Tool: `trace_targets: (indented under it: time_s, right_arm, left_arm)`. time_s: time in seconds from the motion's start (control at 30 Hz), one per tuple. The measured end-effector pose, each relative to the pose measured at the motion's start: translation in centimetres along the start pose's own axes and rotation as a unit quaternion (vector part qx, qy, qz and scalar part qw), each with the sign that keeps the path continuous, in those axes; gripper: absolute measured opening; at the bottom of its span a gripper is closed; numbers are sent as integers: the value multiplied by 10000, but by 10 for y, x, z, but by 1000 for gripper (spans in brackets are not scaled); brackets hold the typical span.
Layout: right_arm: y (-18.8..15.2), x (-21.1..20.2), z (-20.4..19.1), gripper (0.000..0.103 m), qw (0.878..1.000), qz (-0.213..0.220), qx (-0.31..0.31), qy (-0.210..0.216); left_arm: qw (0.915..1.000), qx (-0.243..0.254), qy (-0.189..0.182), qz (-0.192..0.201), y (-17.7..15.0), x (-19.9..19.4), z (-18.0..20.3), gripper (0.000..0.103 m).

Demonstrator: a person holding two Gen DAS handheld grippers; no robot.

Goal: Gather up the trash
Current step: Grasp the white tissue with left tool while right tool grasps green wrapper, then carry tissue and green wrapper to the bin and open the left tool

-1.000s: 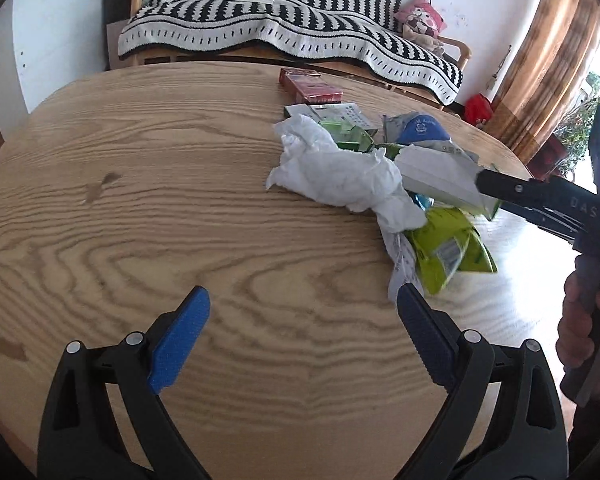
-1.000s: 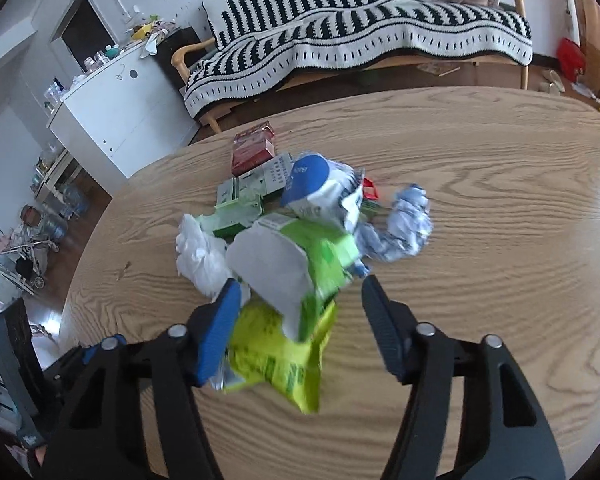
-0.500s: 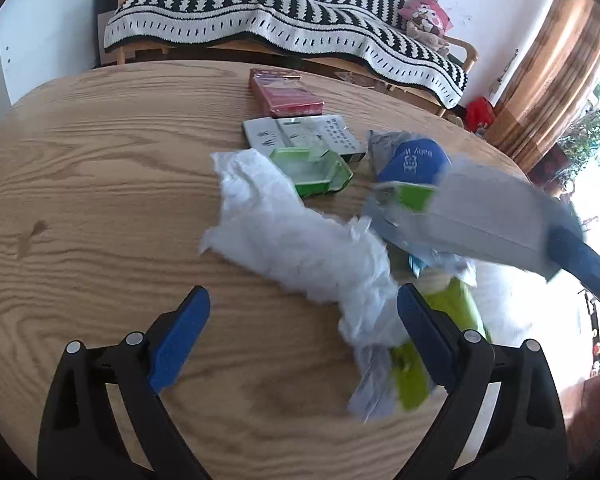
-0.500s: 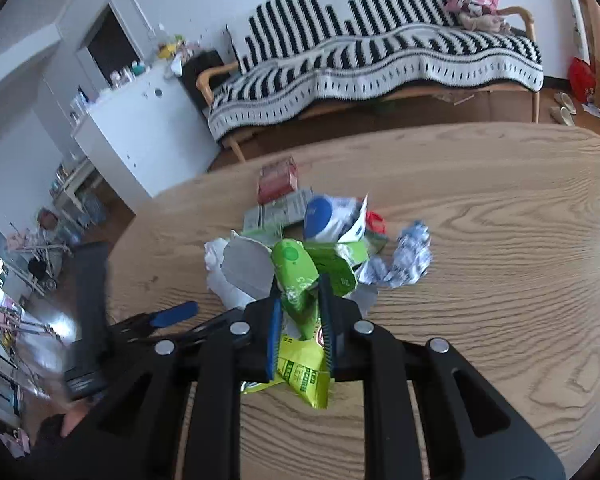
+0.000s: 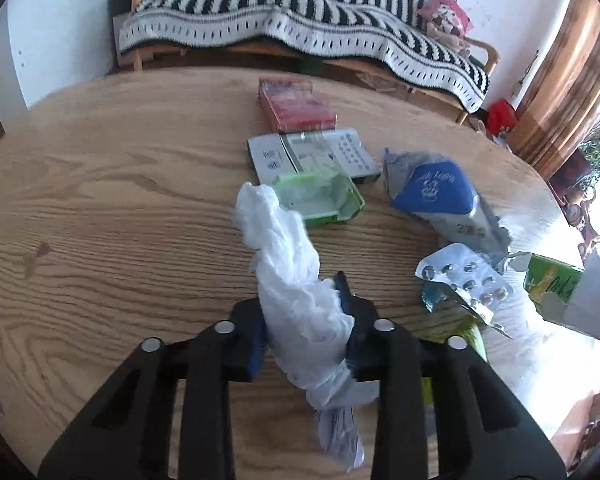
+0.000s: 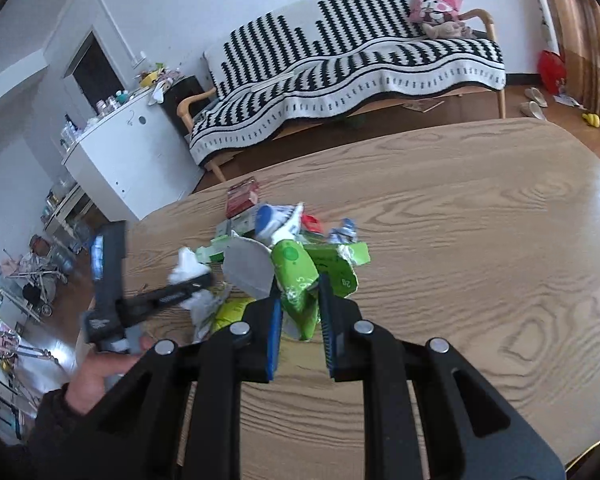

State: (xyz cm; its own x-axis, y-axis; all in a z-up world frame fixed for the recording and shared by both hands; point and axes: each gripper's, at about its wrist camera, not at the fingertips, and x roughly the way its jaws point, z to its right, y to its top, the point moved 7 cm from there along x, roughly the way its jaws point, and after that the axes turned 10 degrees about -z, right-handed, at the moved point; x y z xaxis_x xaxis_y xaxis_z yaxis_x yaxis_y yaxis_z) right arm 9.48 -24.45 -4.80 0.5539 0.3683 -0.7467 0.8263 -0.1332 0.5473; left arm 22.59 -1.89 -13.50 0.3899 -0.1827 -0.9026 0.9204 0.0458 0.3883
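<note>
On the tabletop (image 5: 100, 200), a box (image 5: 296, 106) is set nearest the far edge, with a flat carton (image 5: 312, 156) just before it and an open tray (image 5: 320, 200) nearer still. A crumpled pouch (image 5: 440, 196) is placed to their right, and a blister pack (image 5: 464, 280) lies before it, toward the right edge. A tissue wad (image 5: 296, 292) is stretched from the tray toward the near edge.

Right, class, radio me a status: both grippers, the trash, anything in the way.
Left gripper shut on white tissue wad. Right gripper shut on green wrapper. Red box, blister pack and blue pouch left on table.
</note>
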Motion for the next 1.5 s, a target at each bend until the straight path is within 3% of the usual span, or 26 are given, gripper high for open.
trace_targets:
  time_s: [0.27,0.4,0.57,0.7,0.9,1.0,1.07,1.2,1.33,1.5]
  right_arm:
    - [-18,-42,39,18,9989,234,370,-175]
    - [-29,-79,64,18,9971,459,480,-369]
    - [-58,-133,111,18,9914,706,798,-765]
    - [-95,-180,165,18,9813,878,1251,-1168]
    - [-178,-261,245,18,9548,1106,1976,-1927]
    - [-226,-298,280,18,9367,1178,2381,-2279]
    - [-260,-321,301,18,9232,1206,2634,-2526]
    - [-310,-339,328,18,9045,1147,2954,-2854]
    - [-354,-344,350,18,8907,1067,3258,-2986]
    - [-385,-336,362,18,8837,963,3501,-2954]
  left_arm:
    - [9984,331,40,464,-2,-61,5,25]
    - [9963,430,-115,734,-3,-96,19,25]
    - [9897,1105,-437,793,-24,-117,90,25]
    - [9758,1885,-898,646,-65,-115,181,25]
    - [9396,2843,-1895,186,-150,-98,323,25]
    - [9158,3286,-2303,-155,-205,-84,388,25]
    - [8955,3618,-2552,-451,-250,-72,429,25]
    - [8608,4149,-2809,-892,-327,-50,481,25]
    - [8322,4558,-2900,-1246,-394,-26,508,25]
    - [8075,4907,-2990,-1334,-438,8,515,25]
